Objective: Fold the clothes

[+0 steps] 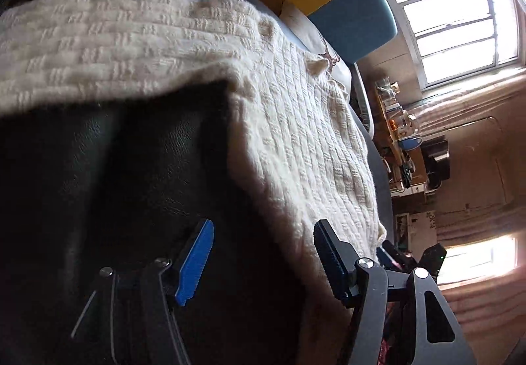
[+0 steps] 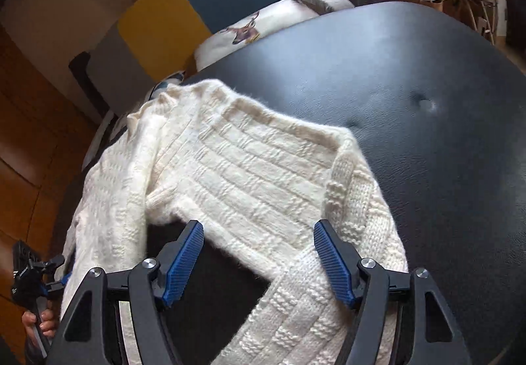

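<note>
My right gripper [image 2: 258, 261] is nearest, jaws open with nothing pinched, hovering over the cream knit sweater [image 2: 250, 174] that lies on the black padded table [image 2: 411, 76]. A sleeve crosses toward five o'clock. My left gripper [image 1: 263, 263] is open too, empty, above bare leather, with the sweater's edge at one o'clock. The sweater overhangs the table rim at nine o'clock; I judge a one-sided tug could drag it off. The fuzzy knit may snag the ribbed pads [image 2: 332, 261]. Beyond, at eleven o'clock, sits a deer-print cushion [image 2: 245, 30].
</note>
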`<state>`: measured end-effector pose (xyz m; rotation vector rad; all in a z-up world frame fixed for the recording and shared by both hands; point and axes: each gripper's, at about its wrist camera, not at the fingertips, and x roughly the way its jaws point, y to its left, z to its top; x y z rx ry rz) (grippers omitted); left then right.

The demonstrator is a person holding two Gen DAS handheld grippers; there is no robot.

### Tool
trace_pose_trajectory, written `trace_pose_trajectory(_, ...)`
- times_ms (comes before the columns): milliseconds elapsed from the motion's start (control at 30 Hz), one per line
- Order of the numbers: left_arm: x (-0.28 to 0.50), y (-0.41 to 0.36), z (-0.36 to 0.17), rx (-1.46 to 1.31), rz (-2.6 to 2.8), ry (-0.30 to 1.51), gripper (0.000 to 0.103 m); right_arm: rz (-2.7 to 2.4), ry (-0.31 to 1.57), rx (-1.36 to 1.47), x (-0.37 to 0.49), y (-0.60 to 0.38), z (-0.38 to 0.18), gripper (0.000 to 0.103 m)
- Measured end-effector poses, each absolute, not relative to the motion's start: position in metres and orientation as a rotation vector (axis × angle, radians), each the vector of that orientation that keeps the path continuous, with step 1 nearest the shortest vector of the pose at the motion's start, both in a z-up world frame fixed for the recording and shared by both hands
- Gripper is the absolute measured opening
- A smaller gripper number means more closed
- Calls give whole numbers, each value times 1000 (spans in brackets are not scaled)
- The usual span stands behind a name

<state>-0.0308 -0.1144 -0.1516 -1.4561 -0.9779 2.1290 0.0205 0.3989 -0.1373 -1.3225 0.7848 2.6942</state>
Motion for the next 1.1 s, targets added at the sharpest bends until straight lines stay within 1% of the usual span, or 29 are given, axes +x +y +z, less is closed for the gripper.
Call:
trace_pose_trajectory(67, -35, -108, -153, -1447, 2106, -1033, 73, 2672, 706, -1279, 12, 403, -139, 68)
trace_pose_trajectory(133, -42, -99, -155, -1452, 2074, -1075, 73, 2630, 645, -1272, 4, 400, -138, 67)
trace_pose_trajectory(167, -46, -94, -156, -1456, 2063, -1087, 73, 2606, 643, -1286, 1, 397, -135, 67)
trace_pose_trajectory(233, -51, -79, -156, -1470, 2055, -1055, 73, 2624, 706, -1284, 2, 389, -126, 67)
trace_pose_trajectory(300, -55, -63, -154, -1487, 2055, -998, 67, 2714, 801, -1297, 12, 380, -117, 67)
trace_pose_trajectory(333, -56, -56, -152, -1500, 2063, -957, 61, 2744, 815, -1302, 18, 375, -113, 67)
trace_pose_trajectory(367, -56, -49, -152, -1512, 2065, -920, 35, 2759, 800, -1310, 24, 370, -109, 67)
trace_pose_trajectory(400, -56, -45, -151, -1517, 2072, -893, 14, 2763, 770, -1325, 30, 365, -108, 68)
trace_pose_trajectory(533, -54, -58, -115, -1345, 2130, -905, 14, 2750, 656, -1382, 49, 353, -114, 68)
trace_pose_trajectory(633, -54, -80, -75, -1197, 2193, -929, 14, 2704, 650, -1400, 55, 359, -129, 68)
trace_pose_trajectory(667, -54, -89, -63, -1151, 2238, -917, 11, 2672, 652, -1406, 55, 364, -135, 68)
trace_pose_trajectory(700, -54, -97, -51, -1110, 2302, -889, 6, 2663, 659, -1387, 54, 367, -139, 68)
trace_pose_trajectory(767, -59, -112, -36, -1088, 2463, -802, 6, 2659, 644, -1367, 53, 368, -140, 68)
trace_pose_trajectory(833, -68, -133, -40, -1147, 2561, -805, 6, 2655, 625, -1351, 51, 369, -140, 68)
trace_pose_trajectory(933, -67, -147, -68, -1289, 2471, -842, 7, 2675, 558, -1345, 50, 365, -142, 71)
trace_pose_trajectory(1000, -56, -141, -90, -1362, 2355, -849, 17, 2690, 528, -1340, 51, 363, -142, 75)
trace_pose_trajectory(1033, -49, -132, -99, -1389, 2301, -846, 20, 2693, 518, -1337, 52, 362, -142, 77)
trace_pose_trajectory(1100, -30, -113, -117, -1443, 2178, -862, 29, 2694, 491, -1335, 51, 358, -142, 80)
